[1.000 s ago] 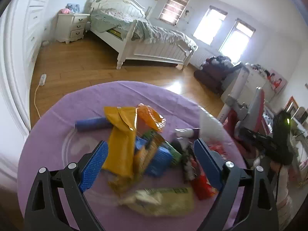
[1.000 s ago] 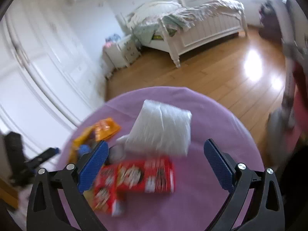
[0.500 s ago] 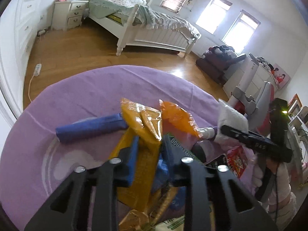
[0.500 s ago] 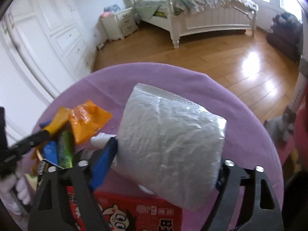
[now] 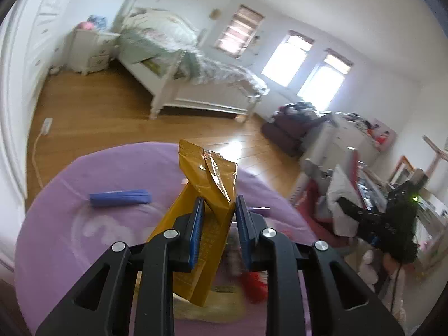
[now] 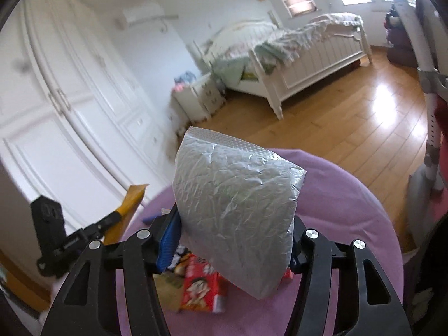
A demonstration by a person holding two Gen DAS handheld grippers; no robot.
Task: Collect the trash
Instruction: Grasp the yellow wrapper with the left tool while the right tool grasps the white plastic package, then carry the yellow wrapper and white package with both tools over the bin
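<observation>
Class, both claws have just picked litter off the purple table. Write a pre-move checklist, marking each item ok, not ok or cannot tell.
1. Left claw shut on the yellow wrapper: ok.
2. Right claw shut on the silver bubble pouch: ok.
3. Yellow wrapper lifted off the purple table: ok.
4. Table emptied of litter: not ok; the blue wrapper and red carton remain.
5. Bin within reach: cannot tell, none in view.
</observation>
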